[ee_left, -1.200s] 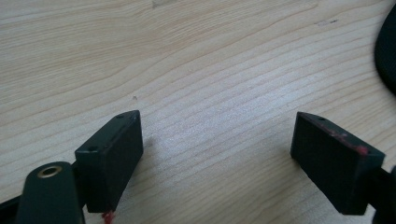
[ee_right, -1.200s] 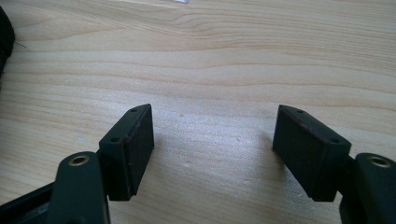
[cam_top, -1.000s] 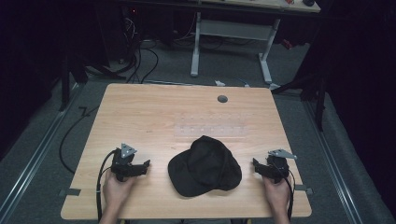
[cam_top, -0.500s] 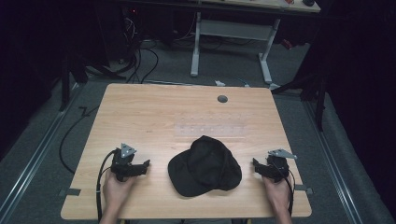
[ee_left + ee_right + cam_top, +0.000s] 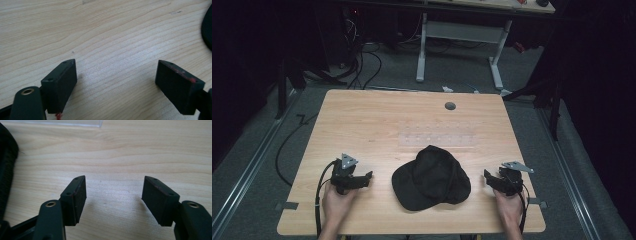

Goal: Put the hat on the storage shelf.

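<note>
A black cap (image 5: 432, 177) lies on the wooden table (image 5: 362, 125) near its front edge, between the two hands. My left gripper (image 5: 368, 176) rests on the table to the cap's left, jaws wide apart and pointing toward the cap, with bare wood between them. Its own view (image 5: 116, 73) has the cap's edge (image 5: 207, 27) at the far right. My right gripper (image 5: 486, 175) sits to the cap's right, open as well, a short gap from the cap. In the right gripper view (image 5: 115, 188) the cap's rim (image 5: 6, 165) runs along the left side.
A clear plastic strip (image 5: 437, 139) lies flat just behind the cap, and its edge (image 5: 57, 122) crosses the top of the right gripper view. A round cable hole (image 5: 450, 106) sits near the table's far edge. Another desk's legs (image 5: 457, 45) and cables stand beyond.
</note>
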`<state>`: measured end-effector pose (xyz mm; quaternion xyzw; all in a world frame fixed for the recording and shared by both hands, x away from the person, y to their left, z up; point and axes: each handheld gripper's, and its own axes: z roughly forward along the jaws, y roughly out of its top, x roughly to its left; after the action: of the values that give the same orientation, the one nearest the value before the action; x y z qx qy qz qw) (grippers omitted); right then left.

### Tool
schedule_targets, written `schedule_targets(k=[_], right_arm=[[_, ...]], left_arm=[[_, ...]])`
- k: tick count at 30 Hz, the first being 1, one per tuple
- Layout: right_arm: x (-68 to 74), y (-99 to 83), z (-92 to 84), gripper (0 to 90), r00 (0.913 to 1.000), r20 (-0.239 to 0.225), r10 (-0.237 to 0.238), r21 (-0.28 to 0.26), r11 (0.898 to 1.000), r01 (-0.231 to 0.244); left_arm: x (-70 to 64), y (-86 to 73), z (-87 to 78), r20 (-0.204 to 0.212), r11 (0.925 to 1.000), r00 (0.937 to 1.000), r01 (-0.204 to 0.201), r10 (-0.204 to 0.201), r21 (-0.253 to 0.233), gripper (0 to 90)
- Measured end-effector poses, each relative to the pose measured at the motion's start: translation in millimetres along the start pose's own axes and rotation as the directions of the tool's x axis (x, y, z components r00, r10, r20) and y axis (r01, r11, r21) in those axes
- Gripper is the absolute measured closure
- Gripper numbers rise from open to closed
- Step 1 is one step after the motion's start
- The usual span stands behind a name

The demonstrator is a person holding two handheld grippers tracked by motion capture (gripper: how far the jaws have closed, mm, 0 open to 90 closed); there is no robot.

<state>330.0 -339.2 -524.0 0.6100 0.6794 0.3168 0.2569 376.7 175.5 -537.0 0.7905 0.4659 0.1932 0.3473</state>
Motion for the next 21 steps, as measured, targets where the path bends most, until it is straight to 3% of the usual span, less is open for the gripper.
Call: schedule_targets(k=[7, 10, 13, 21], right_arm=[[7.4, 2.1, -22.8, 39.7, 0.9970, -0.073, 0.025, -0.068, 0.997, -0.030], [13.9, 2.8, -28.3, 37.5, 0.9956, -0.092, 0.014, -0.086, 0.996, -0.022], [20.6, 4.7, -34.8, 38.4, 0.9898, -0.141, 0.024, -0.099, 0.994, -0.038], [38.5, 14.2, -55.3, 36.3, 0.9803, -0.195, -0.029, -0.144, 0.990, 0.000]], left_arm=[[0.0, 0.0, 0.0, 0.000, 1.0000, 1.0000, 0.000, 0.000, 0.000, 17.9], [0.0, 0.0, 0.0, 0.000, 1.0000, 1.0000, 0.000, 0.000, 0.000, 17.9], [0.0, 0.0, 0.0, 0.000, 1.0000, 1.0000, 0.000, 0.000, 0.000, 17.9], [0.0, 0.0, 0.0, 0.000, 1.0000, 1.0000, 0.000, 0.000, 0.000, 17.9]])
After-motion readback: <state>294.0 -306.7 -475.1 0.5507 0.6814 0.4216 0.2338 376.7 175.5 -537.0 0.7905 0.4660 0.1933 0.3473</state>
